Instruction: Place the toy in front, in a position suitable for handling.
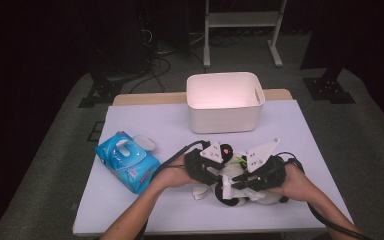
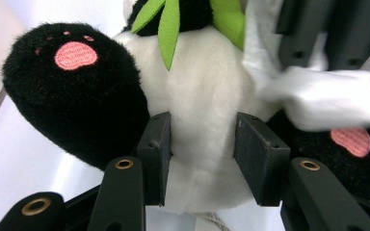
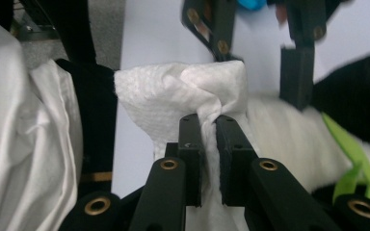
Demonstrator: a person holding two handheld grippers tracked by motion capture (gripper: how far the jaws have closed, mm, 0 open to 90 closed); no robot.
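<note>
We are seeing a black-and-white plush panda (image 2: 207,139) lying near-centre, a crumpled white wet wipe (image 3: 183,96) pressing against it.

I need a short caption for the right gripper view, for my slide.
Right gripper pinching a white wet wipe beside the plush panda on the table.

No legible text or labels.

Overhead light brightens the pale lavender tabletop (image 1: 145,120) against dark surroundings, the white rectangular plastic bin (image 1: 225,102) glows overexposed with a pinkish cast, and both gripper views turn soft and blurred toward their edges.
</note>
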